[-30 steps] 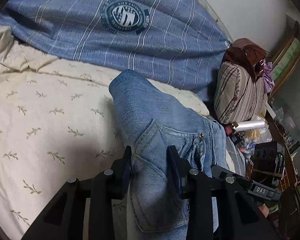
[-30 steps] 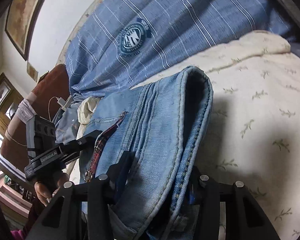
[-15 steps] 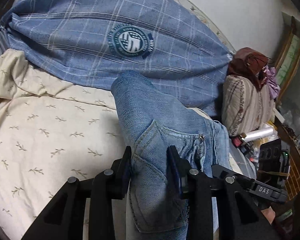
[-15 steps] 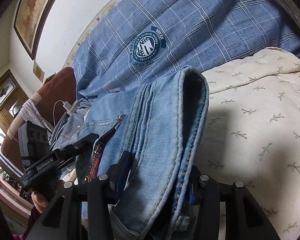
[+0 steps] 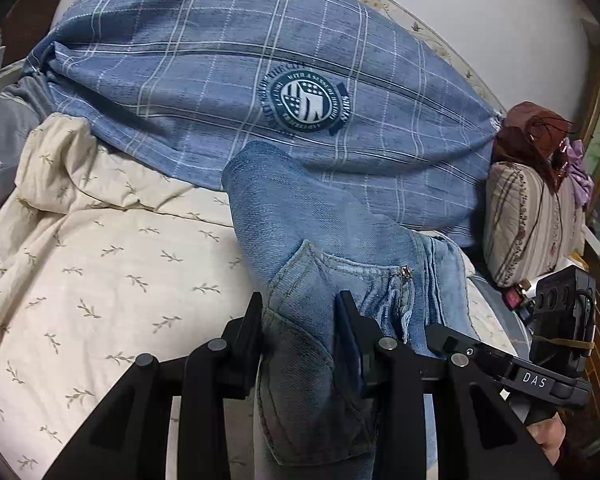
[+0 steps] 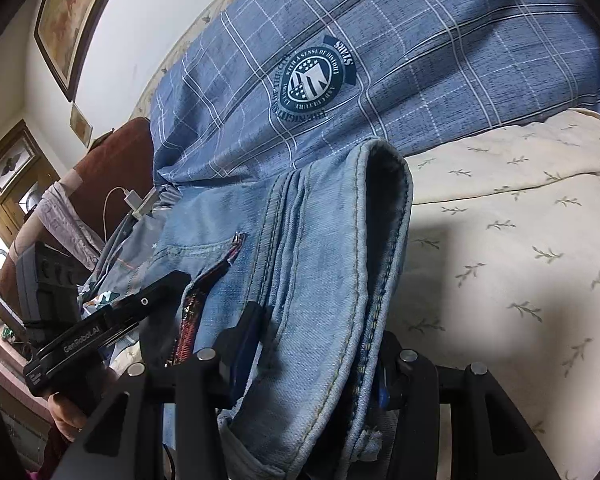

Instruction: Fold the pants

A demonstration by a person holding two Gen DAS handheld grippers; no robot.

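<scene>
Faded blue denim pants (image 5: 316, 240), folded: left gripper (image 5: 298, 320) clamps pocket; right gripper (image 6: 320, 344) clamps stacked hems. Risk — layers slip, fold sags onto cream leaf-print bedsheet (image 5: 100, 272).

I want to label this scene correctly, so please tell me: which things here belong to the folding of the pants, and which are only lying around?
Part of the job:
- jeans, held up above the bed
- left gripper, shut on the jeans
- right gripper, shut on the jeans
- cream bedsheet, the likely folding surface

Just lying about:
- blue plaid blanket
- striped cushion
- charger with cable
- framed picture
</scene>
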